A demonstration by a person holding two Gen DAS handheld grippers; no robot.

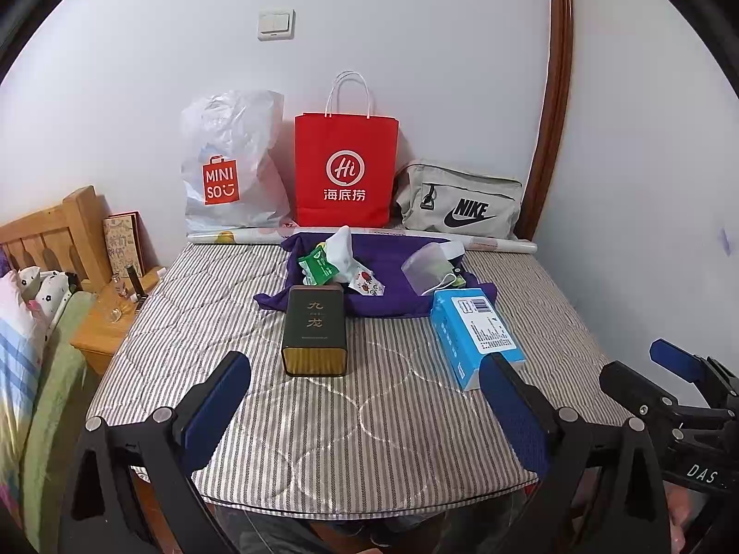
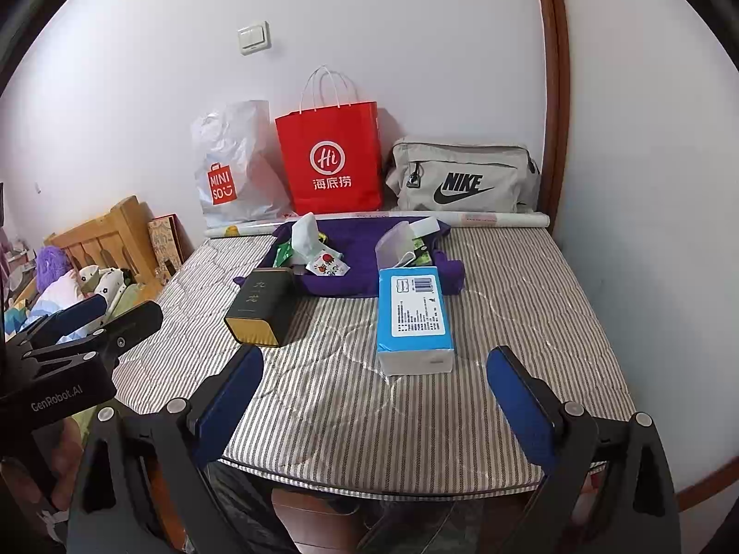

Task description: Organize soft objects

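A purple cloth lies spread at the far side of the striped pad, with a green packet, a white tissue pack and a clear plastic bag on it. A blue tissue pack and a dark tea tin lie nearer. My left gripper hovers open over the pad's near edge, in front of the tin. My right gripper hovers open just short of the blue pack. Both are empty.
Against the wall stand a white Miniso bag, a red paper bag and a grey Nike bag, with a paper roll in front. A wooden headboard and bedding sit left. The wall bounds the right.
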